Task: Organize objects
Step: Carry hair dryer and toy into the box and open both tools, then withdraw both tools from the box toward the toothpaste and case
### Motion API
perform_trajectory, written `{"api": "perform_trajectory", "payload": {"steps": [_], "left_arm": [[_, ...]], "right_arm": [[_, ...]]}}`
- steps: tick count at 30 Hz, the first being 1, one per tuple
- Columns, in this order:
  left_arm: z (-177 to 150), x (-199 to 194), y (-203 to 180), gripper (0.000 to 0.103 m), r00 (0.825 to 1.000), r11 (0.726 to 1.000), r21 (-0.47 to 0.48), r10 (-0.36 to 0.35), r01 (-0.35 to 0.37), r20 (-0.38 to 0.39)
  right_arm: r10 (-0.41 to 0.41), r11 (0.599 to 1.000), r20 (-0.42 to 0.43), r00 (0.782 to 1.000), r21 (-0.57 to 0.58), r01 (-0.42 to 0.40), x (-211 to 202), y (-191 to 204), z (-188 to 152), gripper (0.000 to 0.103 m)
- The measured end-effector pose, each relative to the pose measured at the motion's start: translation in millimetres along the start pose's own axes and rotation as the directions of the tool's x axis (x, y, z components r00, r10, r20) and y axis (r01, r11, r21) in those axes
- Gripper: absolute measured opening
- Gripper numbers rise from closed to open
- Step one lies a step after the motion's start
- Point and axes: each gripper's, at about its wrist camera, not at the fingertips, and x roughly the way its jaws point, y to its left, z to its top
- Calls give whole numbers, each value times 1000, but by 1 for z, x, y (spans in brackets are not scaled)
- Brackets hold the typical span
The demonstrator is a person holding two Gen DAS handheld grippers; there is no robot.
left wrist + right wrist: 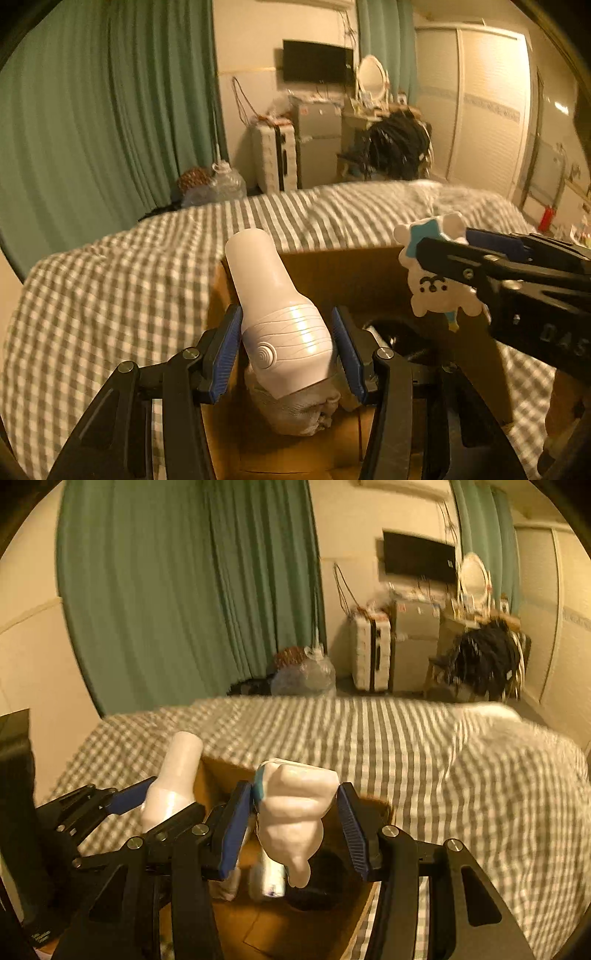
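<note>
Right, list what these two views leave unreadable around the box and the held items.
- Cardboard box floor: both views, covered by the left gripper, the right gripper and their loads.
- Dark round object in the box: too shadowed to identify.
- White device: lower end hidden by grey cloth.
- White plush toy: face turned away in the right wrist view.

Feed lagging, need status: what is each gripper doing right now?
Left gripper: closed on the white bottle.
Right gripper: closed on the white bear toy.
</note>
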Motion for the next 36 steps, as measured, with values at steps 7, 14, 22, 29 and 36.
{"api": "perform_trajectory", "payload": {"steps": [7,14,22,29,36], "left_arm": [[-3,11,-11,51,998,999,15,-47,48,-35],[-8,15,-15,51,997,998,33,-52,54,-52],[-11,20,-17,52,998,998,51,-37,40,-58],[-15,1,-13,79,1000,998,59,-2,3,-10],[-21,-32,-1,87,999,999,30,41,-41,19]], "right_arm": [[-10,1000,-85,996,23,12,30,-17,-22,47],[-5,1000,-86,996,30,7,33,-21,-25,48],[-7,999,-78,997,30,9,33,-20,-26,48],[-21,1000,-42,999,6,21,23,-14,-25,68],[-79,997,38,996,5,79,-15,-9,-29,79]]}}
